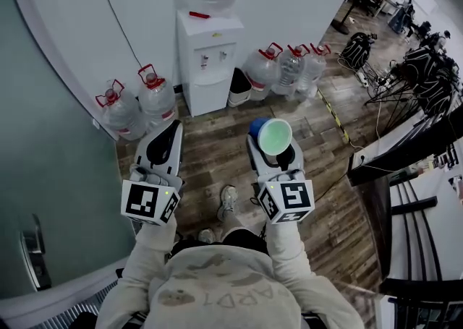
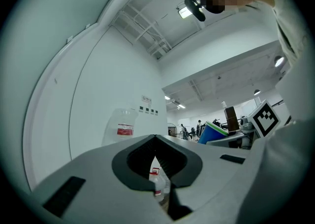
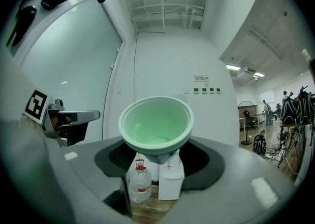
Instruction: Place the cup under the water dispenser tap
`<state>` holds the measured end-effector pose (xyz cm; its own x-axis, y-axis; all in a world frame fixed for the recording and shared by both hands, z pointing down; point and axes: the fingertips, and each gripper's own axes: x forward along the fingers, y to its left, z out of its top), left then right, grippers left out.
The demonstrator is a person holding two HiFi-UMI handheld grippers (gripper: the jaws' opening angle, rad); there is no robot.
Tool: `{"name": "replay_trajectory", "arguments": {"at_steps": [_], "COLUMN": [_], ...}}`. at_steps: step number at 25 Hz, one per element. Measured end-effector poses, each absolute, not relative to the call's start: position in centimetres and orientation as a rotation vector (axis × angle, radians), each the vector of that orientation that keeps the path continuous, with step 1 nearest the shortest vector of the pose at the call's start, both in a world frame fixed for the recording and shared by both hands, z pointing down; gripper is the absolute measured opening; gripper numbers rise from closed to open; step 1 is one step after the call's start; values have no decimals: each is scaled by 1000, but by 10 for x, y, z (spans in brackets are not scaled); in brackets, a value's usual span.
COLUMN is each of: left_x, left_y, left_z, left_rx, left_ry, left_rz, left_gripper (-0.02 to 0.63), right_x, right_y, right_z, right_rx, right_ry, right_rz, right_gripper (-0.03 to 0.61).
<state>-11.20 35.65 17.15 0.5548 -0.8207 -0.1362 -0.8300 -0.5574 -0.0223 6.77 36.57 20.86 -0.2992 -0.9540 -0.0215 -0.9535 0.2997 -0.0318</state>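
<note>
The right hand-held gripper [image 1: 275, 152] pinches the cup [image 1: 275, 136] in the air, well apart from the water dispenser [image 1: 208, 60]. The left hand-held gripper [image 1: 171, 129] is pressed together, empty. Approaching and placing it under the tap remain.

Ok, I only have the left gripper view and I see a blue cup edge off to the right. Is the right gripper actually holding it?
Observer: Yes. The right gripper has its jaws shut on the cup, whose mouth faces back toward that gripper's camera.
Operator: Anything inside it?
Observer: No, its green inside is empty.
Operator: Is it at the dispenser?
Observer: Not yet. In the head view the water dispenser stands ahead, clearly apart from the cup.
</note>
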Motion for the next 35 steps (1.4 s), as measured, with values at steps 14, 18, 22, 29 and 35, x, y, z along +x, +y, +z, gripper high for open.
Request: {"name": "replay_trajectory", "arguments": {"at_steps": [14, 18, 22, 29, 35], "left_x": [-84, -69, -57, -29, -9], "left_y": [236, 199, 166, 119, 94], "left_z": [171, 169, 170, 174, 178], "left_rx": [-2648, -2638, -2623, -2592, -2592], "left_ry": [1480, 1500, 1524, 1565, 1574], "left_rz": [198, 204, 200, 195, 177], "left_gripper": [6, 6, 6, 6, 6], "right_x": [84, 95, 106, 128, 140], "right_y": [235, 195, 157, 105, 76], "right_z": [208, 205, 207, 214, 222], "right_rx": [-1733, -1698, -1663, -1605, -1578], "right_ry": [2595, 2626, 2650, 2686, 2710], "right_rz": [25, 32, 27, 14, -6], "right_gripper": [279, 279, 279, 281, 279]}}
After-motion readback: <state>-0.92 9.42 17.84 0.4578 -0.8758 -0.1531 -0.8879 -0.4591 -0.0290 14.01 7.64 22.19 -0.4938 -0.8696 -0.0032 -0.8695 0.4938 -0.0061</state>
